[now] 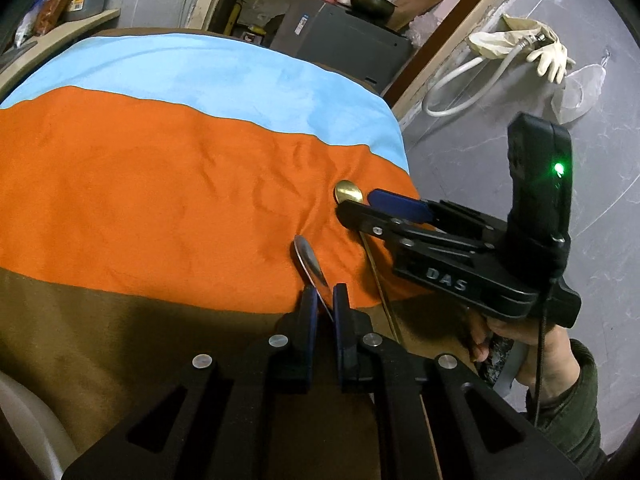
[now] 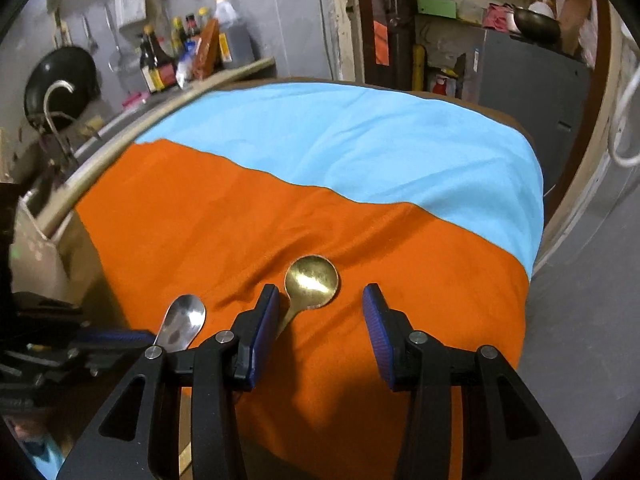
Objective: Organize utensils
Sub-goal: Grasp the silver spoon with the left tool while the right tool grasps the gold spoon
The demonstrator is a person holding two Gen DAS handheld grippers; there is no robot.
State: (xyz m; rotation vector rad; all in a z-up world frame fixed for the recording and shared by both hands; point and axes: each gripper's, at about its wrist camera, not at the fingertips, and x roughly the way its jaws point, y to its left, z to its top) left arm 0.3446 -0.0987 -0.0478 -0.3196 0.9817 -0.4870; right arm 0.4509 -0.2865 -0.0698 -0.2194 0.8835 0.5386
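Right, the left gripper (image 1: 324,300) is pinching the steel spoon (image 1: 309,261) by its handle, w/ the bowl tipped up on edge over the orange cloth (image 1: 160,184); from the right wrist view the same spoon shows just left of the right gripper (image 2: 320,320), bowl facing up toward that camera. The right gripper is spread wide, nothing between its pads, hovering low over the brass spoon (image 2: 313,282); that spoon lies flat on the orange cloth, bowl pointing away toward the blue cloth (image 2: 360,140), its thin handle running back under the left-hand pad (image 2: 264,316). Main risk, as I read it: the brass handle is slim and sits off-centre in the gap, so closing now would prob. push it sideways rather than pinch it; the soft, creased cloth could also bunch up and get caught in the pads. Second risk: the two grippers are close together, so swinging the steel spoon over could knock the brass one or clip the right gripper's finger. Third: the steel spoon is held only on a narrow bit of handle, at an angle; a quick turn could let it pivot or slip out. Both spoons also sit near the table's right edge, so a nudge could send one off onto the floor (image 1: 480,168).
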